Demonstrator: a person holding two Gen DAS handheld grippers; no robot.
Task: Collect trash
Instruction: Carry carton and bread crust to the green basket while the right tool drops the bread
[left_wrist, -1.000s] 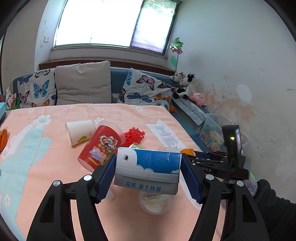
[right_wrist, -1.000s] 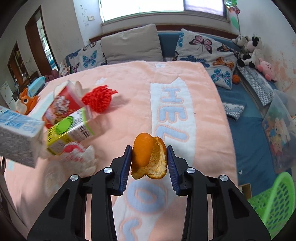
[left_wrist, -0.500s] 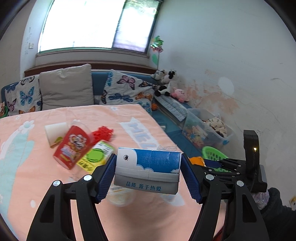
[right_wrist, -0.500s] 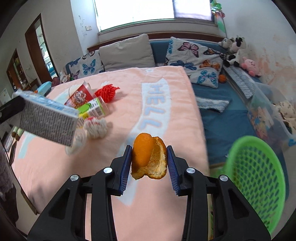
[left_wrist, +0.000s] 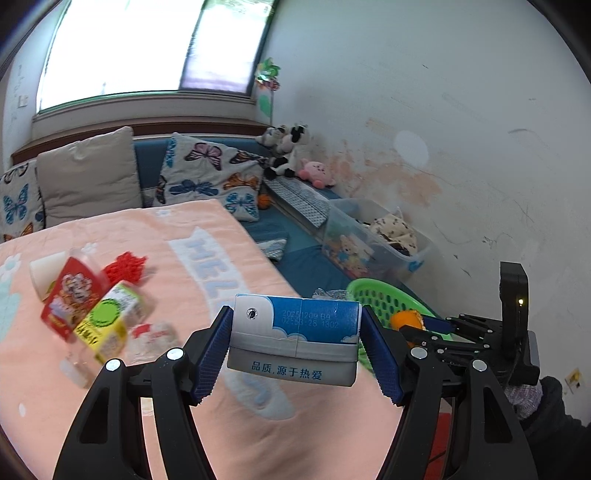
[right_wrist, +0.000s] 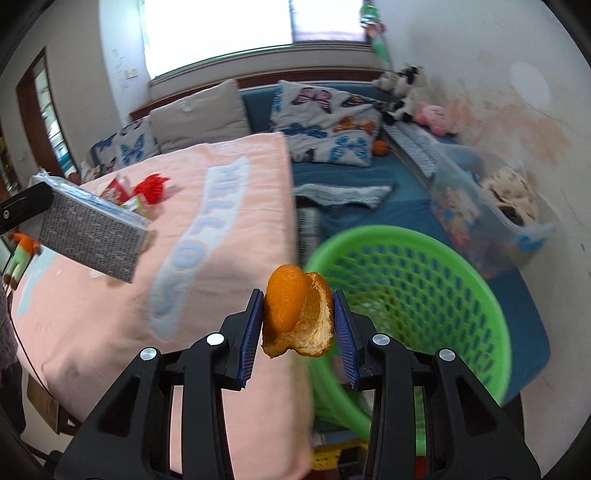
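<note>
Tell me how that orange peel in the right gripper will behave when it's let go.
The orange peel looks thin and curled, so probably light and floppy. Its torn, pithy inside suggests it may cling briefly to the right gripper pads. Over the green basket, it should drop without rolling.

Right gripper (right_wrist: 298, 326): carried with the orange peel (right_wrist: 299, 314) from above the pink blanket (right_wrist: 110, 295) to the rim of the green basket (right_wrist: 461, 266).
Left gripper (left_wrist: 295, 349): swung with the milk carton (left_wrist: 295, 332) toward the basket.
Basket: now seen in both views.
</note>
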